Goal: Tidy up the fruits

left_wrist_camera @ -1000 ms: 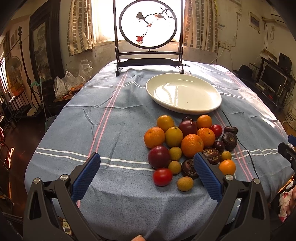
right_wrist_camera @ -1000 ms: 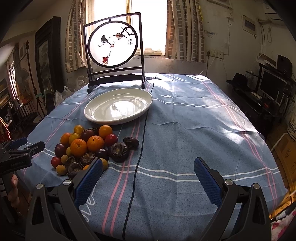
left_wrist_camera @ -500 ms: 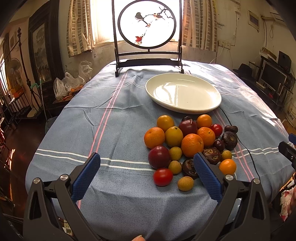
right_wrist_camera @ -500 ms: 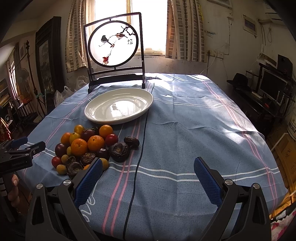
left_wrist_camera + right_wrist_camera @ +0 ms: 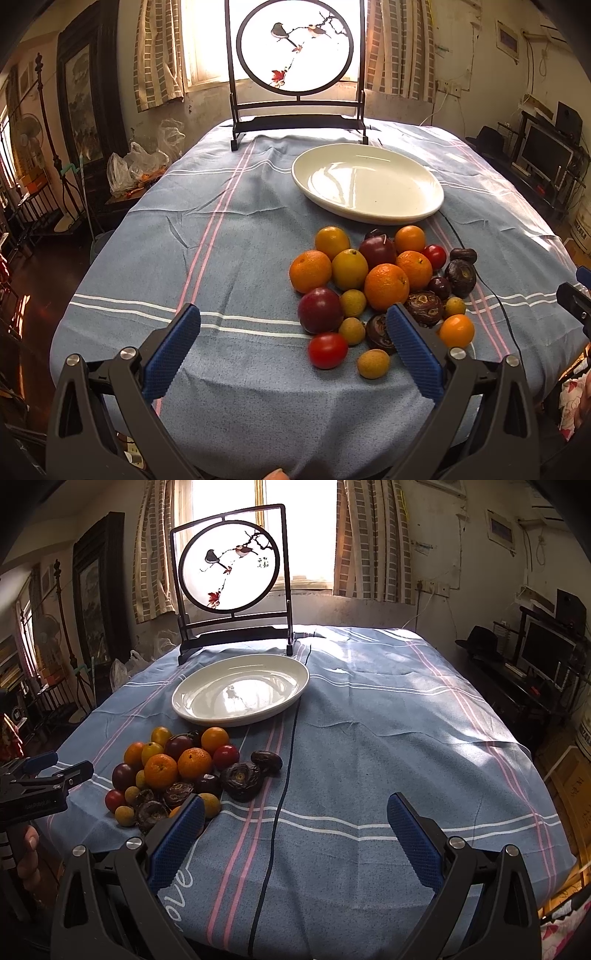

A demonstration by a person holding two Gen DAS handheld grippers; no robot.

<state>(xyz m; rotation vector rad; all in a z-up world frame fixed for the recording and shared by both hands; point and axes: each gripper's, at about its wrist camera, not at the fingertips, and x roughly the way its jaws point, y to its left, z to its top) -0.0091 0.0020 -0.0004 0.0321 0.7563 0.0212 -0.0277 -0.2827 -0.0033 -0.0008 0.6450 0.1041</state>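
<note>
Nothing has shifted in the last second: my left tongs (image 5: pixel 293 341) and right tongs (image 5: pixel 295 829) still hang released, the fruits (image 5: pixel 384 286) heaped just before the empty plate (image 5: pixel 424 214). Sorting hasn't begun.

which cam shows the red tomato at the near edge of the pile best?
Left wrist: the tomato lies large and unobstructed in front of the pile, between the open fingers. In the right wrist view it is small, dim, at the pile's far left edge, near the left gripper.
</note>
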